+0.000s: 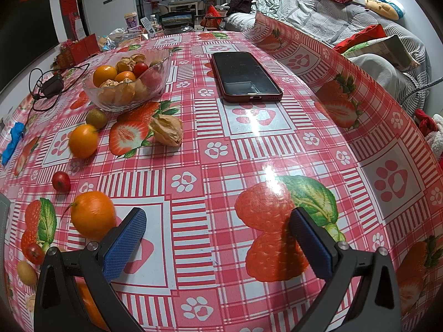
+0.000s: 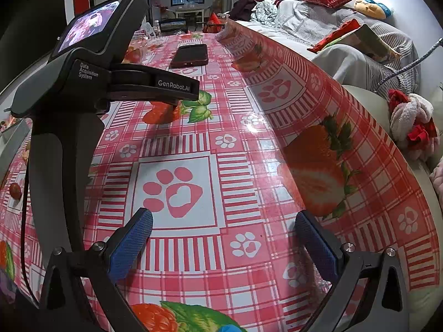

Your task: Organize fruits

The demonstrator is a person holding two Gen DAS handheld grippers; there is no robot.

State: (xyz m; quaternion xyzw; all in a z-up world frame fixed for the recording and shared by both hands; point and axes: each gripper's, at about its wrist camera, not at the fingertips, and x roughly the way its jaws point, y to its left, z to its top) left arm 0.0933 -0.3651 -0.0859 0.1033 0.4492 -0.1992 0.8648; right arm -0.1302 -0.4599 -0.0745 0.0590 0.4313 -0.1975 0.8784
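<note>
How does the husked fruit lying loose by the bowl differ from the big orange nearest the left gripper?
The husked fruit is tan, papery and pointed; the big orange is smooth, round and bright. The husked fruit lies close to the glass bowl; the orange sits beside the left gripper. Both rest loose on the tablecloth.

The room is lit brightly from above. White glare is seen on the shiny tablecloth (image 1: 257, 127), near the middle. Soft shadows are cast under the fruit. Straight lines are bent round at the edges, and the corners are dark. Near parts look slightly blurred.
</note>
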